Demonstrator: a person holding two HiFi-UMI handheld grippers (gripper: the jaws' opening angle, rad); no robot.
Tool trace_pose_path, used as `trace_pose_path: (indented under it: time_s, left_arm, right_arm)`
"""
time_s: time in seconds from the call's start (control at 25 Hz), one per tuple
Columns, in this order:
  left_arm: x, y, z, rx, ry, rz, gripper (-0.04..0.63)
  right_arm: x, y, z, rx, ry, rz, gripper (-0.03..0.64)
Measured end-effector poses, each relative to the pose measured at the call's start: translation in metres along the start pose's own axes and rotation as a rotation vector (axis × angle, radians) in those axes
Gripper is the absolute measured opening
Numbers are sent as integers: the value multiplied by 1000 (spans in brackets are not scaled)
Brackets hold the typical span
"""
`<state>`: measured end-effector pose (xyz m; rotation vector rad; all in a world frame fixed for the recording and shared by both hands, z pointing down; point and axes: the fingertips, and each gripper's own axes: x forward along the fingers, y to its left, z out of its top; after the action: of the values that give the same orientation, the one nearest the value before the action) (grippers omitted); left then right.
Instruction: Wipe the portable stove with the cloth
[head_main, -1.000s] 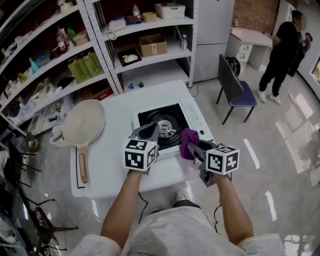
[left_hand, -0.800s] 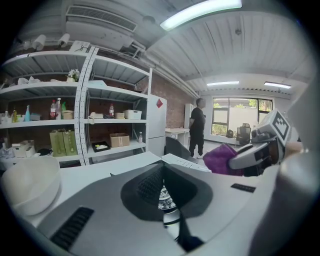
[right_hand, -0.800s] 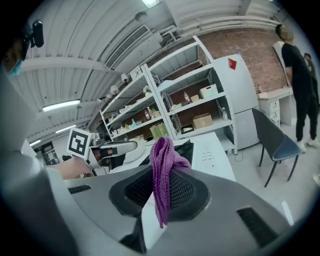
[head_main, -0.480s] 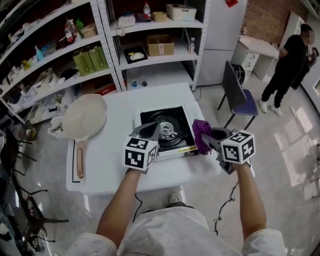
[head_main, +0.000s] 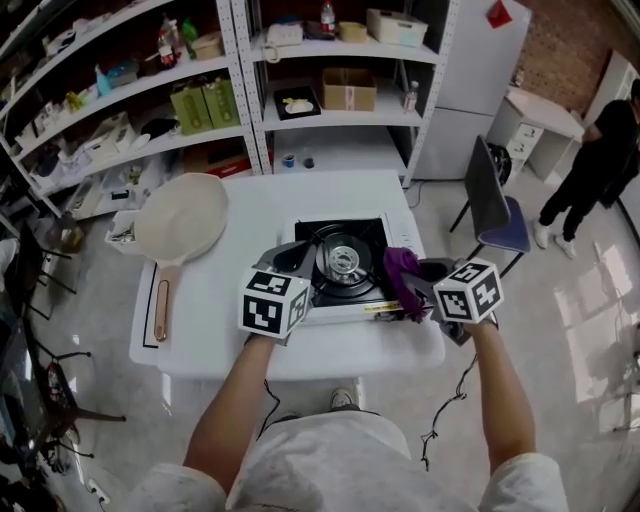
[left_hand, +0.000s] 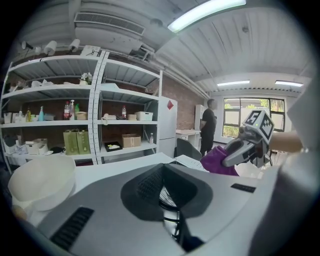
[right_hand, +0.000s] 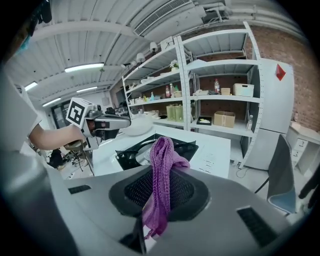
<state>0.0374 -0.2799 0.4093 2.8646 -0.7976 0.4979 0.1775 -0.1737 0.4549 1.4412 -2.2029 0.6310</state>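
L gripper (left_hand: 162, 170): jaws look together, pads meeting w/ nothing held; only a thin slit low down, burner metal showing thru it; in head view its tips sit at the stove's front-left corner; marker cube nearest the person
R gripper (right_hand: 160, 186): jaws clamped on the cloth; in head view it sits at the stove's front-right, tips pointing in toward the stove; well apart from L gripper, stove between them
cloth (right_hand: 163, 152): purple, knitted; pinched mid-length betw the R jaws; one bunch stands up past the pads, a shorter end hangs down behind them; in head view it lies over the stove's right edge, by the white control strip; prob just above the surface, contact not clear from these views
stove (head_main: 345, 255): portable, black top, round burner at centre, white body; sits on the right half of the table, square to its edges
table (head_main: 235, 260): white, rectangular; carries stove + pan
pan (head_main: 180, 222): cream, round; on the table's left side, bowl toward the shelves, handle running back toward the person; well apart from the stove
shelves (head_main: 200, 100): white metal racks beyond the table; boxes, bottles, green cartons on them
chair (head_main: 495, 212): dark back, blue seat; on the floor right of the table
person (head_main: 600, 160): in dark clothes, standing far right near a white desk
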Motion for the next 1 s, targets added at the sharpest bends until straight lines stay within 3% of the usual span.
trace_pose_path:
  time_s: [0.56,1.0]
  left_arm:
    - [-1,34,-12,-35,22,97,5]
    - [9,48,-7,-40,27,137,5]
  right_arm:
    - [48,-15,18,30,-3,97,64]
    - [72,-38,40,93,-30,97,63]
